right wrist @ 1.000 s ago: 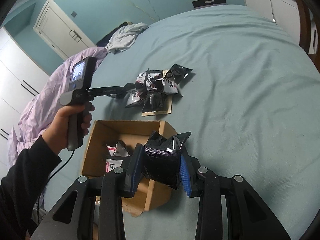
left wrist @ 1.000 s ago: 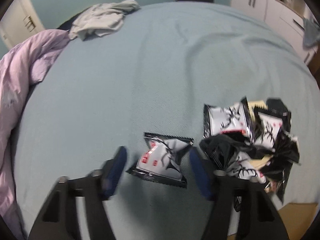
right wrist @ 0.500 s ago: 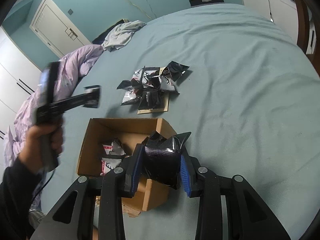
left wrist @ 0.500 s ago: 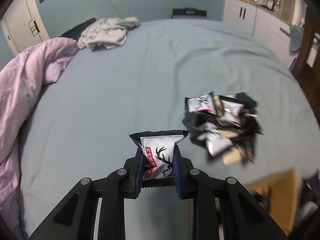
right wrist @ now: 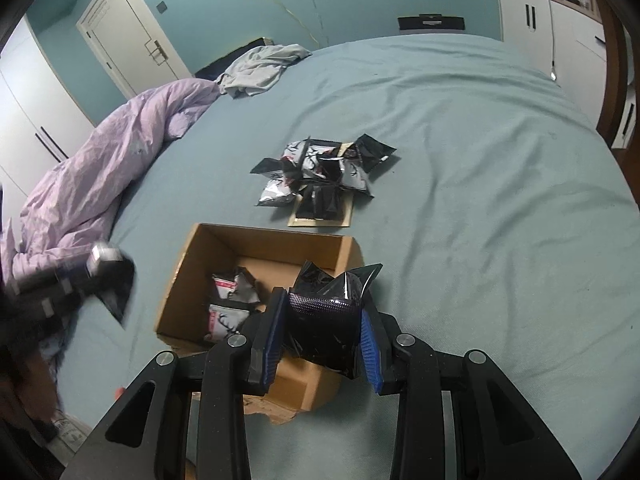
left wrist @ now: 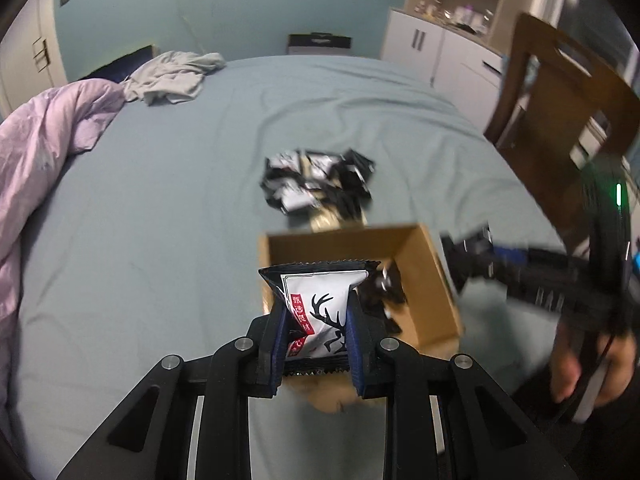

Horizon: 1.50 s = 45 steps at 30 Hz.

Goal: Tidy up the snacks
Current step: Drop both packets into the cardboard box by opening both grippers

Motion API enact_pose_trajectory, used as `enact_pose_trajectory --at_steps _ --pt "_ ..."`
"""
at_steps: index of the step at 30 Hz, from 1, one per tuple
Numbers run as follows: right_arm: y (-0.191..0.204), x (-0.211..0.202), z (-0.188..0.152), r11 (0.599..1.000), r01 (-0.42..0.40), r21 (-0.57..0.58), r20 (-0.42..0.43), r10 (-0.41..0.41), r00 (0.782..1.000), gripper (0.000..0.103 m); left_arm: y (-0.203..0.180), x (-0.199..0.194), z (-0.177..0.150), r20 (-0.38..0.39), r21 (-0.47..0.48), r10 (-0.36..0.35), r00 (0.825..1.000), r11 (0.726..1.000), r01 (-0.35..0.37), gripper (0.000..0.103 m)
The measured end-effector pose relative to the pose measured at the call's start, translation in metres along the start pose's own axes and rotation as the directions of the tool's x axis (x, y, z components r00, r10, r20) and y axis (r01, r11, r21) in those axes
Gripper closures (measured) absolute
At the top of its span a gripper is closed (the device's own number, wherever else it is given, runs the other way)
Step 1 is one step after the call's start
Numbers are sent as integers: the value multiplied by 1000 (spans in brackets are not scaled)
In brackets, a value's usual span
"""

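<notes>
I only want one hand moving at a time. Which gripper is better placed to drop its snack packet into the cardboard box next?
Right. The right gripper holds its black packet over the cardboard box; the left gripper, blurred, looks further off.

From my right wrist view, the cardboard box (right wrist: 224, 276) sits on the bed (right wrist: 480, 184) at my 11 o'clock, with snack packets (right wrist: 230, 304) inside it. The snack pile (right wrist: 324, 172) lies behind the box at 12 o'clock. The duvet (right wrist: 100, 176) is at 10 o'clock, crumpled clothing (right wrist: 262, 68) behind it.
</notes>
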State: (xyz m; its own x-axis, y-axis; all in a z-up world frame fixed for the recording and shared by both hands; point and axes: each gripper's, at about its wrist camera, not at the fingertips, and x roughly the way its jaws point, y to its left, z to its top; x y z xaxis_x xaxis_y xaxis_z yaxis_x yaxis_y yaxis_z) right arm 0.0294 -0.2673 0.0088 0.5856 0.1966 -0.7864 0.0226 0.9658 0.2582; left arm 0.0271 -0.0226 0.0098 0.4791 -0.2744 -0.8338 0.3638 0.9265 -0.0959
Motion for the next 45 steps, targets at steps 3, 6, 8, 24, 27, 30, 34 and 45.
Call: enact_pose_trajectory --at_steps 3,6,8,24,27,30,34,45 --pt "-4 0 1 1000 0 16 -2 0 1000 70 -5 15 -11 -46 24 18 999 1000 -17 78" --pt "-5 0 1 1000 -3 18 -6 4 1000 70 -10 27 -15 -86 39 7 996 999 -4 78" --pt "-3 1 0 1000 -3 11 -13 3 1000 70 -16 36 -18 -110 58 -1 994 998 8 78" --pt "5 9 1 999 -23 -26 -46 22 999 70 -6 47 -16 -98 5 -8 995 1000 8 39" --pt "6 10 0 999 -30 -34 -48 28 998 70 6 30 -9 -27 -34 26 999 999 -27 24" --pt "10 15 -1 998 -36 -46 -73 32 997 70 17 19 -3 23 -68 78 997 995 -77 21" --pt "23 24 -4 993 -56 -102 -119 44 992 70 26 16 0 30 -95 158 987 983 -155 21" --pt "57 43 -10 971 -41 -236 -128 11 992 62 24 18 0 28 -77 205 978 976 -203 21"
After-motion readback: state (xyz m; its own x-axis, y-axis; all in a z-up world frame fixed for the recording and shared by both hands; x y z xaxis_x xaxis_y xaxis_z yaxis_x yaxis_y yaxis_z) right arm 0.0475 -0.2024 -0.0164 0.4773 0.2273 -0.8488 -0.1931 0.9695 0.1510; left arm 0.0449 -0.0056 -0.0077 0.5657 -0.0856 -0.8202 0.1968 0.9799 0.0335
